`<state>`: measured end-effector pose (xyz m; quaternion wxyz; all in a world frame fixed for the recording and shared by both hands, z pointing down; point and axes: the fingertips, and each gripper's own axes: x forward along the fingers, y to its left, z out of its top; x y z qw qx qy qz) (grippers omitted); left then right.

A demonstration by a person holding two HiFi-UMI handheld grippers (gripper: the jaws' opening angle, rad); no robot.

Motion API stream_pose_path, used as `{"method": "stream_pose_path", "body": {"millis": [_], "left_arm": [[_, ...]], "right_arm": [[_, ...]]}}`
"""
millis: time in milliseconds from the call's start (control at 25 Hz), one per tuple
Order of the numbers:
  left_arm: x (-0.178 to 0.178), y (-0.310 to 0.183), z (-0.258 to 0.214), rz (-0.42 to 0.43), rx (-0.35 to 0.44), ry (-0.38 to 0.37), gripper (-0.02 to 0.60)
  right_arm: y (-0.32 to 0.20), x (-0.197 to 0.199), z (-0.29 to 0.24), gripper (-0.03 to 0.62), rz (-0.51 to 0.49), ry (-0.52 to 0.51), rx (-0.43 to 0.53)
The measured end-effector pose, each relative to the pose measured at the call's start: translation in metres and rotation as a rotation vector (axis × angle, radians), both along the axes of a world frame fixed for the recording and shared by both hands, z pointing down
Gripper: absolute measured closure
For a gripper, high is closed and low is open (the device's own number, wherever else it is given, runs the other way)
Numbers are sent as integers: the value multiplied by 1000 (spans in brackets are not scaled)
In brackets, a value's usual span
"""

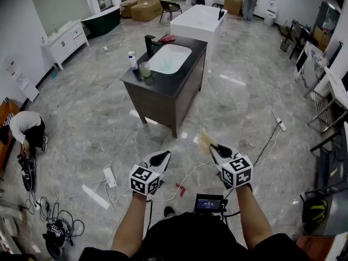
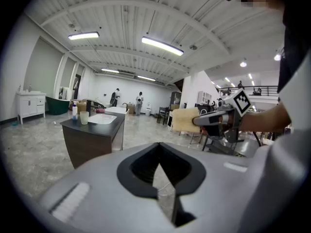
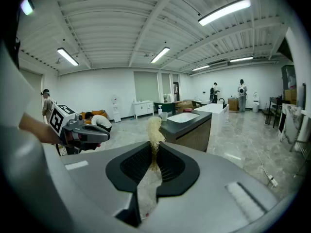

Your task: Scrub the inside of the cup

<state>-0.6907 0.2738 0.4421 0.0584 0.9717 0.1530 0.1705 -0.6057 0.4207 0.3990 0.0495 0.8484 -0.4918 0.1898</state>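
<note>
In the head view we are holding two grippers low over the marble floor. The left gripper is sitting at seven o'clock of the picture and the right gripper at five o'clock. One pale, fibrous scrubber is sticking out of the right gripper toward eleven o'clock. One dark vanity is standing well apart from us at twelve o'clock. Its counter is carrying one white basin, one cup and one spray bottle. The cup is standing upright at the basin's eight o'clock, just beside the bottle. One person is crouching at nine o'clock.

In the left gripper view we are seeing the left gripper with its two fingers pressed together and nothing between them. The cup is standing on the vanity at ten o'clock, with the bottle just beside it. The right gripper is showing at two o'clock with the scrubber.

In the right gripper view the right gripper is pinching the scrubber, whose frayed end is rising past the fingertips toward twelve o'clock. The cup is standing far off at one o'clock, on the vanity. The left gripper is hanging at nine o'clock.
</note>
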Motion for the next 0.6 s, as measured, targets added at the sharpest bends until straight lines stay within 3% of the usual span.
{"method": "stream_pose_path", "body": {"millis": [600], "left_arm": [[1,4,4,-14,9,-18,581]], "right_arm": [[2,1,7,554,-33,-40,17]]}}
